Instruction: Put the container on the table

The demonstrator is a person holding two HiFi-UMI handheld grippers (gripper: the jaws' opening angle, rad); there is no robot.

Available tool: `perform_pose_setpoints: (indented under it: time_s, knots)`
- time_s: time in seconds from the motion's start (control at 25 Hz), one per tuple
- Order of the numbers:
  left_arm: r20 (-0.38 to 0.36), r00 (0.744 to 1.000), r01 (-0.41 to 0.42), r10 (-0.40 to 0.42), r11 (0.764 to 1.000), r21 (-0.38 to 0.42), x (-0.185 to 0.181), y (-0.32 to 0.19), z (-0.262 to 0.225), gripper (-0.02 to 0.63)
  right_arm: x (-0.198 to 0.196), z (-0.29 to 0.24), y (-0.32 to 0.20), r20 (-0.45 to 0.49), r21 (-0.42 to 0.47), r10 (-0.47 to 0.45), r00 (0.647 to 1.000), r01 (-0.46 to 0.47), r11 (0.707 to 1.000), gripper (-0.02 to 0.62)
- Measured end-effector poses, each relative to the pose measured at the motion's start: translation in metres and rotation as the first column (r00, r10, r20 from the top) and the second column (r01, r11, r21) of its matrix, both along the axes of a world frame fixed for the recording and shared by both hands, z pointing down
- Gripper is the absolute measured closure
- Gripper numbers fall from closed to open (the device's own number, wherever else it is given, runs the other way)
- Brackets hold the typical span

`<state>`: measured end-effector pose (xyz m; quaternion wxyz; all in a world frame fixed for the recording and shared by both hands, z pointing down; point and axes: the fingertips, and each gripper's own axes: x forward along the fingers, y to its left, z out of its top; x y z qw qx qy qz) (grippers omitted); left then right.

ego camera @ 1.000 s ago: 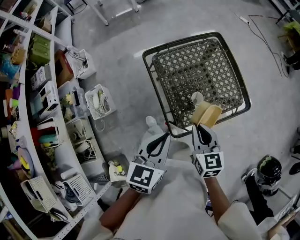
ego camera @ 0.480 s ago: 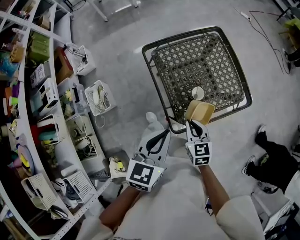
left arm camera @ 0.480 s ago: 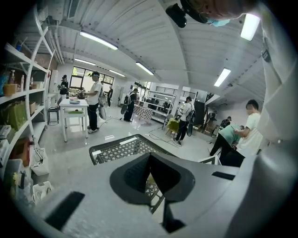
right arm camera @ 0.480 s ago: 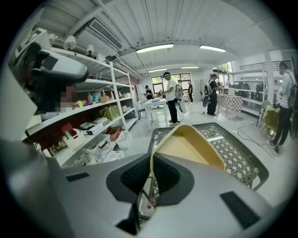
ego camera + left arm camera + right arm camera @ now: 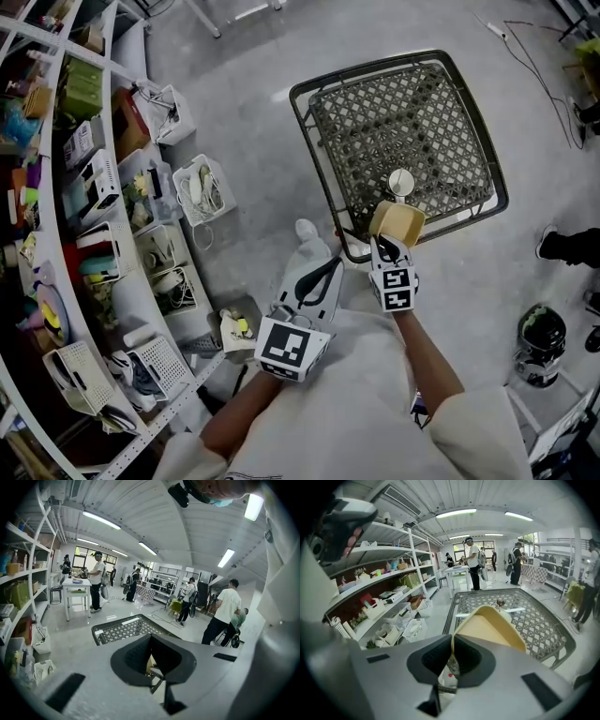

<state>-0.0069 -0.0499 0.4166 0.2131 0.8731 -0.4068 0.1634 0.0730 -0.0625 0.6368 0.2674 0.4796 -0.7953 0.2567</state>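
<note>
A tan, open-topped container (image 5: 398, 222) hangs over the near edge of the black mesh table (image 5: 328, 178), tilted. My right gripper (image 5: 385, 246) is shut on its near rim. In the right gripper view the container (image 5: 490, 626) rises just past the jaws of the right gripper (image 5: 452, 652), with the mesh table (image 5: 541, 632) beyond it. My left gripper (image 5: 330, 269) is held left of the right one, short of the table's corner, shut with nothing in it. The left gripper view shows the left gripper (image 5: 151, 654) with its jaws together and the table (image 5: 123, 629) ahead.
A small white cup (image 5: 401, 182) stands on the mesh near the container. Curved shelves (image 5: 56, 206) full of boxes and floor baskets (image 5: 199, 192) run along the left. A black round object (image 5: 538, 343) sits on the floor at right. People stand far back in the room.
My right gripper has carried the container a little left and forward, over the table's near edge. The left gripper has stayed about where it was.
</note>
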Motion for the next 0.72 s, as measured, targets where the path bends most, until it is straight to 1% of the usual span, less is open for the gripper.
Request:
perform_pose_setpoints:
  time_s: [0.24, 0.4, 0.52, 0.72]
  knots:
    - [0.01, 1.0, 0.002, -0.002, 1.0, 0.005, -0.006, 0.002, 0.002, 0.583, 0.003, 0.035, 0.003, -0.023, -0.067, -0.008, 1.0, 0.006, 0.998, 0.563]
    - [0.018, 1.0, 0.013, -0.013, 1.0, 0.005, -0.009, 0.004, 0.004, 0.583, 0.002, 0.05, 0.001, -0.035, -0.09, -0.01, 0.999, 0.007, 0.996, 0.563]
    - [0.023, 1.0, 0.016, -0.016, 1.0, 0.002, -0.011, 0.006, 0.003, 0.583, -0.005, 0.058, -0.002, -0.04, -0.102, -0.04, 0.998, 0.036, 0.994, 0.563]
    - [0.029, 0.999, 0.022, -0.022, 1.0, 0.001, -0.011, 0.009, 0.003, 0.583, -0.014, 0.077, -0.001, -0.019, -0.173, -0.07, 0.997, 0.066, 0.983, 0.557]
